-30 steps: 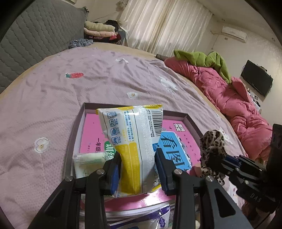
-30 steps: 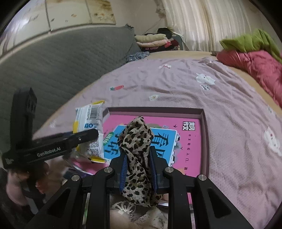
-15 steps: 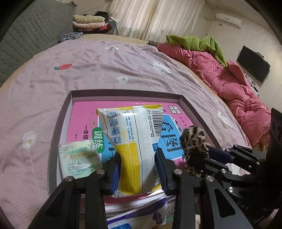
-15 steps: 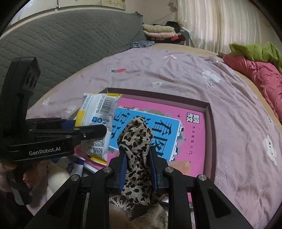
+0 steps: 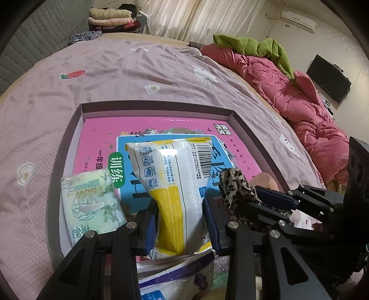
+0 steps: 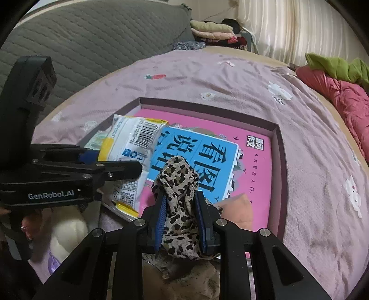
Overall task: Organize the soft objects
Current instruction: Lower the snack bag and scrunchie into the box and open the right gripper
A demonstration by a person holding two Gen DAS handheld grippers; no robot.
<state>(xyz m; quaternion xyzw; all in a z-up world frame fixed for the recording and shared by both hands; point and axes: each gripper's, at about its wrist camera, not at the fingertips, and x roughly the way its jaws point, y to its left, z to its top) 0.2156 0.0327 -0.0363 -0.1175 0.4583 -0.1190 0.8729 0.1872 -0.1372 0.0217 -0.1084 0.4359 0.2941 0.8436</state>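
Note:
My left gripper (image 5: 181, 207) is shut on a white and yellow tissue pack (image 5: 175, 184) and holds it over the near left part of a shallow purple box (image 5: 156, 105). The pack also shows in the right wrist view (image 6: 131, 140). My right gripper (image 6: 181, 203) is shut on a leopard-print cloth (image 6: 178, 184), over the box's near edge; the cloth also shows in the left wrist view (image 5: 235, 187). A pale green tissue pack (image 5: 90, 203) lies in the box at its near left corner. A pink and blue book (image 6: 207, 157) lines the box floor.
The box sits on a purple bedspread (image 5: 115, 69). A pink quilt (image 5: 299, 97) with a green cloth (image 5: 253, 46) lies at the right. Folded clothes (image 5: 110, 19) are stacked at the far end. More packets and soft items (image 5: 175, 281) lie below the grippers.
Both grippers have moved forward over the box with their loads still held. The green tissue pack now sits closer beside my left gripper.

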